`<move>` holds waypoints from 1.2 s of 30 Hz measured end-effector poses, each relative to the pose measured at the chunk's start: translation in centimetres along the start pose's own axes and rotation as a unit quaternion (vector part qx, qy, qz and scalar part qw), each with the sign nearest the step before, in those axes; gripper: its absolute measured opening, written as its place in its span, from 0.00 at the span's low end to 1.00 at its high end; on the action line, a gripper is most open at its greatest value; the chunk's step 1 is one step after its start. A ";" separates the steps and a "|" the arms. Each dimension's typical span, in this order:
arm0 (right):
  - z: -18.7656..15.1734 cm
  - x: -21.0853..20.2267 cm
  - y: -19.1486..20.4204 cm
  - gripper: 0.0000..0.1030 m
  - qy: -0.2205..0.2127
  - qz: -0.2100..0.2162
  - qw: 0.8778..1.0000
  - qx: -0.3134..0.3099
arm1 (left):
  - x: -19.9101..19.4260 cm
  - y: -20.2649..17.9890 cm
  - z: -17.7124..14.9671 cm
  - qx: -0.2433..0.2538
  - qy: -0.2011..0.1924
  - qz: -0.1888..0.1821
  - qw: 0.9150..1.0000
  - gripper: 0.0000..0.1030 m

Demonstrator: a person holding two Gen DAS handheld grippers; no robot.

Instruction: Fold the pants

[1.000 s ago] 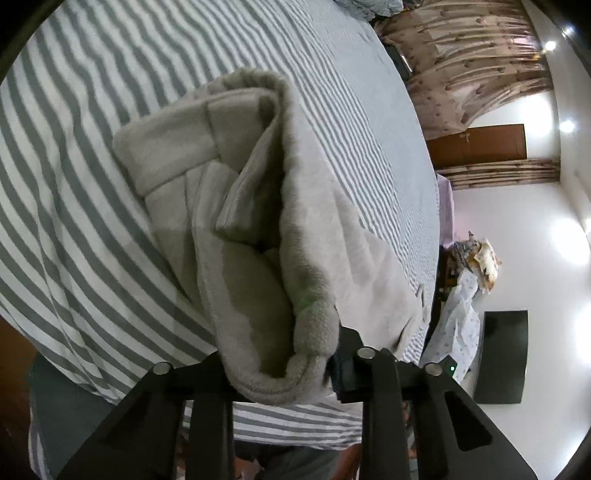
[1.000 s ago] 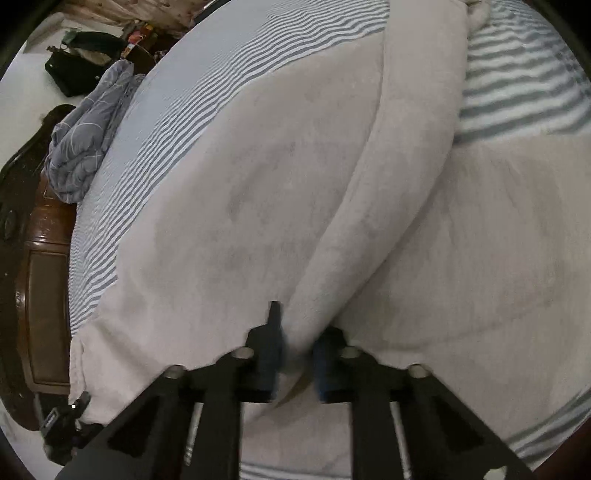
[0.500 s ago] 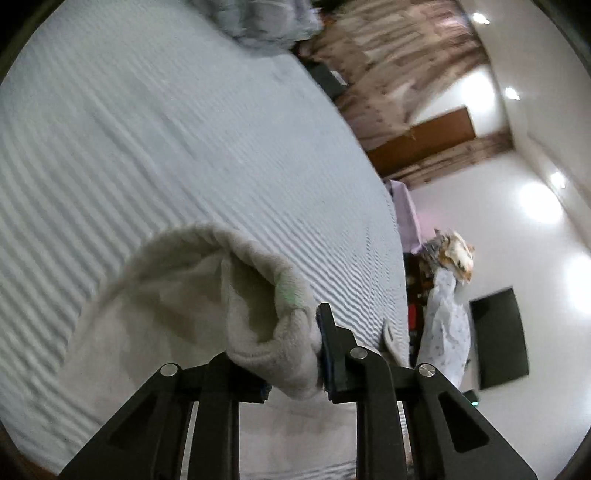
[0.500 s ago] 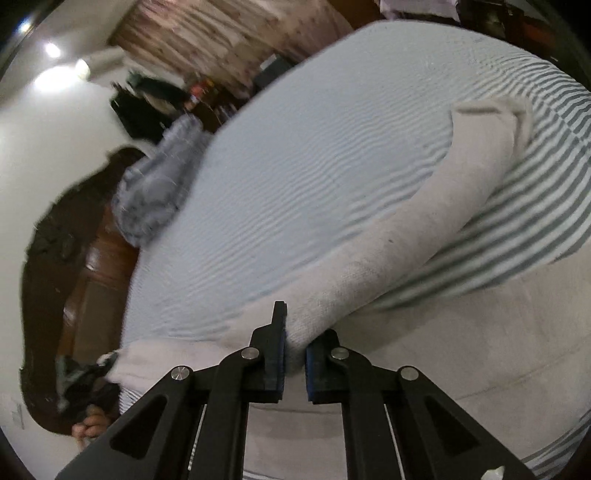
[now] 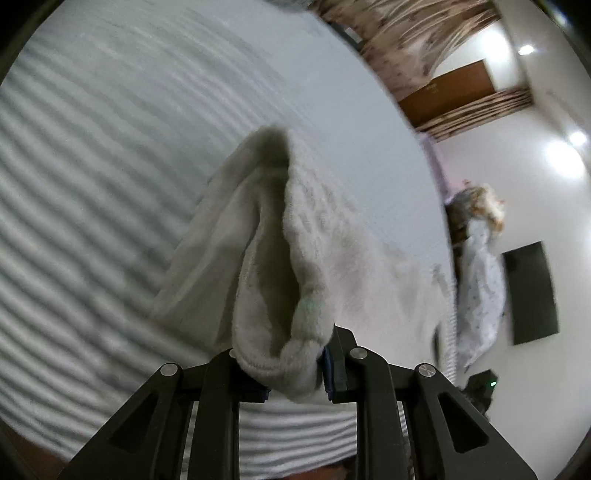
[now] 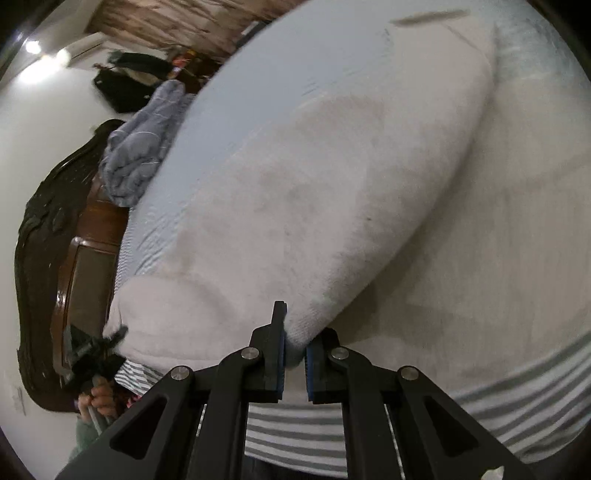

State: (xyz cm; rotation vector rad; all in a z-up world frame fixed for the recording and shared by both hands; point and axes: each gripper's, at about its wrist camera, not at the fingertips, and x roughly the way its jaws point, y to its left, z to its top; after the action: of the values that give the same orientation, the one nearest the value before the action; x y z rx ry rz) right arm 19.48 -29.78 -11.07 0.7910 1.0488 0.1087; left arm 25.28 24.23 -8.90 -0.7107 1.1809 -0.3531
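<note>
The pants (image 6: 332, 192) are thick, pale grey fleece, spread over a grey-and-white striped bed (image 6: 280, 424). My right gripper (image 6: 294, 363) is shut on a folded edge of the pants, which run away from it as a broad fold across the bed. My left gripper (image 5: 295, 373) is shut on a bunched, ribbed end of the pants (image 5: 280, 258), which rises from the jaws as an open tube above the striped bed (image 5: 92, 166). In the right wrist view the left gripper (image 6: 92, 350) and a hand show at the pants' far left corner.
A crumpled blue blanket (image 6: 140, 147) lies at the bed's far left by a dark wooden headboard (image 6: 48, 258). In the left wrist view, curtains (image 5: 399, 33), a brown door (image 5: 447, 92), a dark wall panel (image 5: 530, 291) and hanging cloth (image 5: 480, 280) are beyond the bed.
Both grippers have swung with the pants. The fold in the right gripper has spread wider over the bed. The bunched end in the left gripper now stands up taller.
</note>
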 end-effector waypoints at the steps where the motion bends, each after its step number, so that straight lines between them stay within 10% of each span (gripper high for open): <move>1: -0.3 0.3 -0.1 0.07 0.001 -0.006 1.000 -0.001 | 0.2 0.5 -0.6 -0.004 0.004 0.002 1.000 0.21; 29: -4.0 0.9 -0.4 0.11 -0.009 -0.058 0.998 -0.035 | -0.1 0.1 -1.5 0.026 -0.043 0.039 0.998 0.25; 36: -3.8 -1.0 -1.8 0.46 -0.011 -0.029 1.000 0.001 | -1.5 -4.3 -3.9 0.109 -0.071 0.138 0.982 0.45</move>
State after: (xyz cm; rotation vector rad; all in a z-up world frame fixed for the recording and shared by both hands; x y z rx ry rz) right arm 15.46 -29.49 -12.44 0.7621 1.0505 0.0504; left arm 21.59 20.74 -5.73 -0.3692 1.0683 -0.1913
